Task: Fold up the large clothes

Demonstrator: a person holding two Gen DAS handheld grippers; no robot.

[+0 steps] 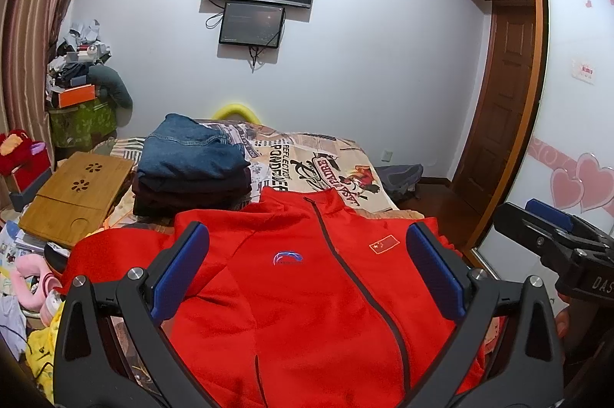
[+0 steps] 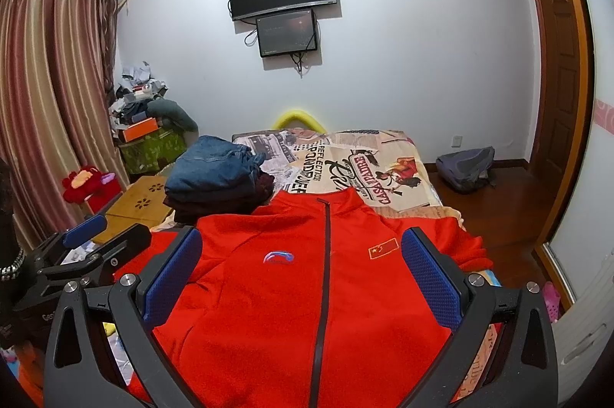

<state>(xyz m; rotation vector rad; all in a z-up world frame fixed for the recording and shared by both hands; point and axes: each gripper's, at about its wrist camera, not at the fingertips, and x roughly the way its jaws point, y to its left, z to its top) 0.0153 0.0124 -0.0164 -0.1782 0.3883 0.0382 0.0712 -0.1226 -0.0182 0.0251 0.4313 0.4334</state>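
Bedspread (image 2: 345,155) ahead of the right gripper (image 2: 303,277): "REFLECTION", "CASA PADRE" upside down. Red jacket (image 2: 268,293) between its fingers: Chinese flag patch (image 2: 383,248), swoosh logo (image 2: 277,257), lettering unreadable. Right gripper body in left view: "DAS".

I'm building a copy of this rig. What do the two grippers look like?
Both match: the left gripper and right gripper have black angular frames with triangular cutouts, silver round bolts, and two fingers faced with textured blue pads. White lettering marks the right gripper's body in the left wrist view.
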